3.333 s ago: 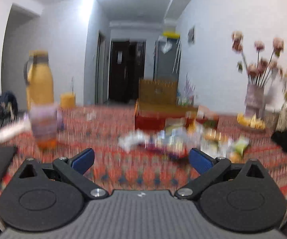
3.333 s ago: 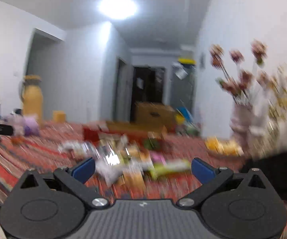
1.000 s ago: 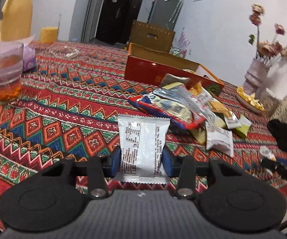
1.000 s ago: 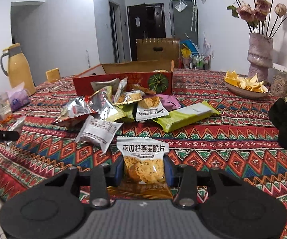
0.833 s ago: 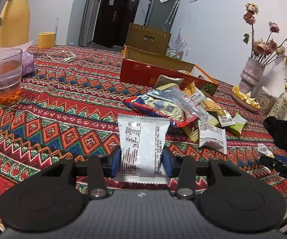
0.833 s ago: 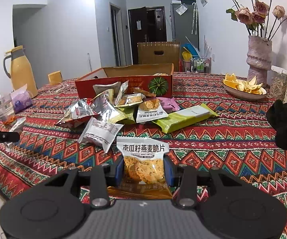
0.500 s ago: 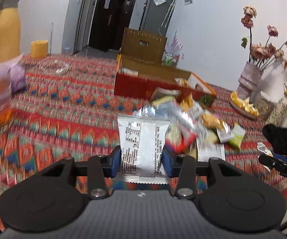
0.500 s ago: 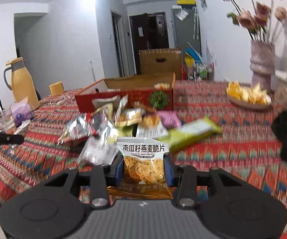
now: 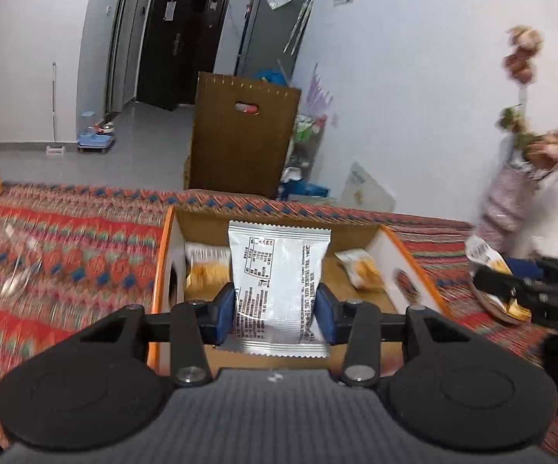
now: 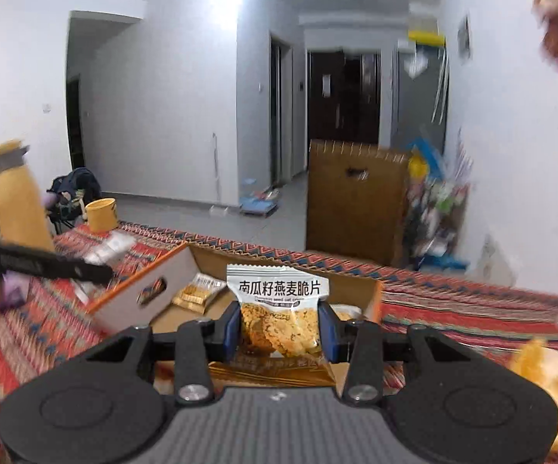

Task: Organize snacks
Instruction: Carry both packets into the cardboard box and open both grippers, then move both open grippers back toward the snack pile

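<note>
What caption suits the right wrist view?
Right hand-held gripper carries an oat crisp packet above the open cardboard box.

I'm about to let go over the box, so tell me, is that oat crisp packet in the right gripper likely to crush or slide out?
The oat crisp packet is thin film around brittle-looking crisps, so hard squeezing could probably crack them. The right gripper pinches its sides and the glossy film looks slippery, though it sits upright. It seems light, so it should drop gently into the box.

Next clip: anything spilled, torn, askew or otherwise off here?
Nothing stands out. The left tongs hold a silver packet upright and the right tongs a crisp packet, both intact, above the open box, where a few packets lie loose.
</note>
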`<state>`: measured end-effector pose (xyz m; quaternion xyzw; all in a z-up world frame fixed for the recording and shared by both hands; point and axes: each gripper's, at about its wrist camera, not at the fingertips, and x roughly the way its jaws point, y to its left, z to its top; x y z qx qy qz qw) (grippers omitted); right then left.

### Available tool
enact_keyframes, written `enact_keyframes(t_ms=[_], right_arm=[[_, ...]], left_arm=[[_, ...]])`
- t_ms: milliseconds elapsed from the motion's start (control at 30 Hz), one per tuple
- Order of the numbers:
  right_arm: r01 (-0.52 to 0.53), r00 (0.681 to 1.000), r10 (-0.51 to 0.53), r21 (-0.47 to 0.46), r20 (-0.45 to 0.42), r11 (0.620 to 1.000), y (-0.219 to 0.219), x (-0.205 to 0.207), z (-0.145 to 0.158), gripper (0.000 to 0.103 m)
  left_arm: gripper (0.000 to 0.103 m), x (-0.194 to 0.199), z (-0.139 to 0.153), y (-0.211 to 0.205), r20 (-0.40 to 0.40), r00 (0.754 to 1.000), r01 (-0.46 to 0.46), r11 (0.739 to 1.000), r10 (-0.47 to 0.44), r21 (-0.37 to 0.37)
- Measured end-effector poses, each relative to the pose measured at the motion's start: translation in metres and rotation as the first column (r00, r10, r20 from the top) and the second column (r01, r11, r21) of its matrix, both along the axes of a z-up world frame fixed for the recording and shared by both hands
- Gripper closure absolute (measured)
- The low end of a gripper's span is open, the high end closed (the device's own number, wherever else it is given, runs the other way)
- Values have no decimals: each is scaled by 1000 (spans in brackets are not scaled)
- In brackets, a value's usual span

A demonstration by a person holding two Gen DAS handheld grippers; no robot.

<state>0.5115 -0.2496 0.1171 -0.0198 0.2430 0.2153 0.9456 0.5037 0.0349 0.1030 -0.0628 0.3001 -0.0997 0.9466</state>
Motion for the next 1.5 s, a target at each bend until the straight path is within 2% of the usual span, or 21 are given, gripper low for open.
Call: enact_keyframes(t_ms=[133,233,300,400,433,467,500,567,667,767,900,1033,1100,1233,1333,1500], right_arm=[[35,986,-32,15,-161,999,16,104,-19,63],[89,952,-76,28,-298,996,28,166,-50,63],[93,929,-91,-12,-360,996,42,194,-73,63],[116,909,-141,-86,-393,989,56,214,-101,61],[124,898,-144,-74,-415,989,56,219,-102,54],[135,895,-142,-46,-423,990,55,219,-103,36],[136,893,-134,-27,-429,990,54,220,-104,32],[119,882,-105,1,-460,993,54,223,-109,28],[128,877,-105,16,-469,992,52,226,-112,28],[132,885,-115,5,-451,991,52,217,-106,28],[124,906,-118,-11,-406,992,52,196,-82,27],[140,926,-129,7,-356,990,41,168,-41,18],[147,936,-137,4,-325,989,35,149,-19,16],[158,955,-152,0,-253,988,17,97,22,10],[175,964,-172,2,-201,984,0,52,50,6],[181,978,-176,30,-115,983,-31,-31,82,0]], left_arm=[[60,84,-21,-16,-82,996,-14,999,18,44],[60,132,-45,-26,-144,989,-23,997,34,79],[60,157,-64,-31,-192,980,-27,994,47,105],[55,175,-88,-28,-248,966,-42,992,71,120],[44,179,-94,-26,-271,959,-48,992,79,119],[38,182,-99,-23,-311,948,-41,994,71,102],[35,179,-98,-20,-292,955,-31,997,50,70],[25,177,-98,-17,-276,961,-10,1000,16,23],[24,176,-101,-14,-288,957,-23,999,29,24],[24,169,-93,-13,-241,969,-42,999,48,30],[21,148,-62,-12,-194,981,-22,999,28,33],[19,113,-20,-6,-142,990,-14,1000,17,19],[18,87,5,-4,-105,994,-9,1000,12,26],[6,32,49,-6,-32,999,11,999,-9,53],[2,-21,77,-7,32,999,38,997,-40,66],[0,-110,102,-10,121,990,59,994,-70,96]])
